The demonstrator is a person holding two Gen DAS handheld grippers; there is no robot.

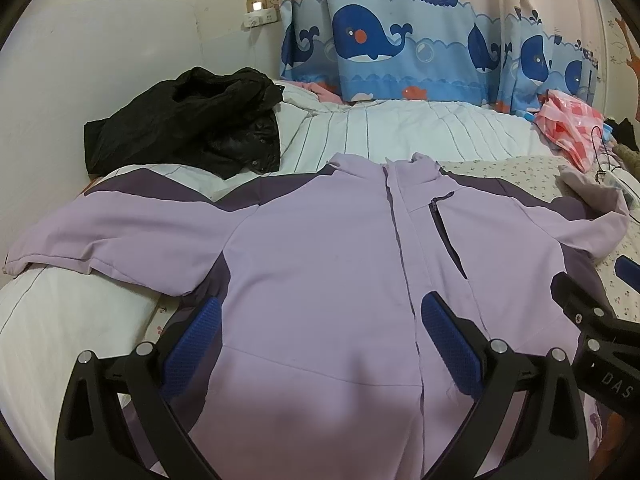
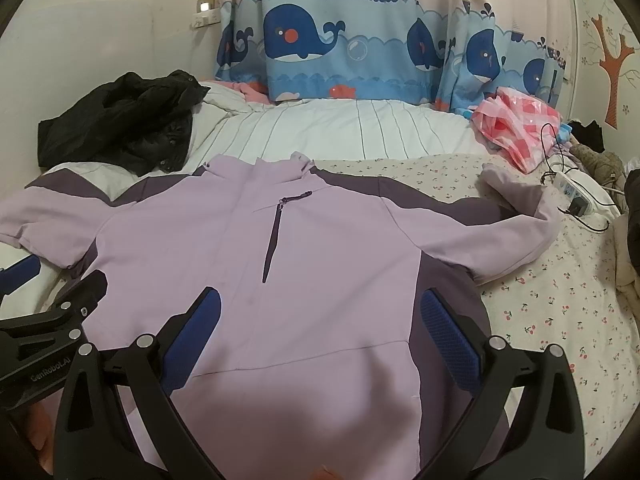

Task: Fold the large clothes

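A lilac jacket (image 1: 320, 264) with dark purple shoulder panels lies front-up and spread flat on the bed, both sleeves stretched out sideways; the same jacket (image 2: 312, 256) fills the right wrist view. My left gripper (image 1: 320, 312) hovers open over the jacket's lower left half, blue pads wide apart, nothing between them. My right gripper (image 2: 320, 308) hovers open over the lower right half, also holding nothing. Each gripper shows at the edge of the other's view: the right gripper (image 1: 592, 312) and the left gripper (image 2: 48, 304). The jacket's hem is hidden below both frames.
A crumpled black garment (image 1: 188, 120) lies at the back left on a white striped duvet (image 1: 400, 132). A pink checked plastic bag (image 2: 520, 128) and a power strip with cables (image 2: 576, 196) sit at the right. Whale-print curtains (image 1: 380, 40) hang behind the bed.
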